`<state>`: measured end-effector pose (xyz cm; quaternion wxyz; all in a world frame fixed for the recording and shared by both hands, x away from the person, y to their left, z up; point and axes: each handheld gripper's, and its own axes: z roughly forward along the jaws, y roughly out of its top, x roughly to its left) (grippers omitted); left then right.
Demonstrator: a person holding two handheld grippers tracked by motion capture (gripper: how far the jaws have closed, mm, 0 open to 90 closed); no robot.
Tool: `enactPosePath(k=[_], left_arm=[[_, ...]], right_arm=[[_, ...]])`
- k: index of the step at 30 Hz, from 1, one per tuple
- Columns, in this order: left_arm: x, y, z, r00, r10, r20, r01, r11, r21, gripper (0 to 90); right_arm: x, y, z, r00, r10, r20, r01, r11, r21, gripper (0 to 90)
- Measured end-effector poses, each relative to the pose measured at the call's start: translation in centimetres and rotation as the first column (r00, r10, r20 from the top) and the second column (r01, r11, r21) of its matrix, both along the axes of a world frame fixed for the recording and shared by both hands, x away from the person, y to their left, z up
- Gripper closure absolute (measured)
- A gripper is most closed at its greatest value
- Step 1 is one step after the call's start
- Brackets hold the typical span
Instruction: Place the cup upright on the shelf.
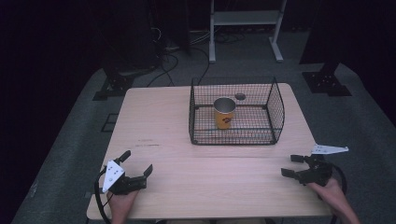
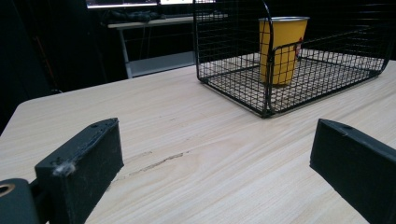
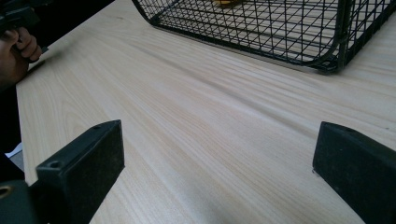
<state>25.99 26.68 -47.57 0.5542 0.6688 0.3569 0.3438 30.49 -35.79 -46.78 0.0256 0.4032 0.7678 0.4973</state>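
No text, brand or number can be read anywhere. The yellow cup [image 1: 224, 112] in the wire basket [image 1: 277, 108] bears a small dark-red mark, too blurred to make out, and faint markings on the table [image 1: 154, 126] are likewise illegible.

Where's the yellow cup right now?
In the high view the yellow cup stands upright inside the wire basket, left of its centre, on the table's far half.
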Motion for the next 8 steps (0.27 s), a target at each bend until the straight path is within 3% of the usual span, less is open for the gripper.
enactPosePath(k=[8], left_arm=[[0.03, -0.02, 0.00, 1.0000, -0.001, 0.001, 0.001, 1.0000, 0.000, 1.8]], right_arm=[[-0.71, 0.94, 0.44, 0.9997, 0.013, 0.022, -0.013, 1.000, 0.006, 1.5]])
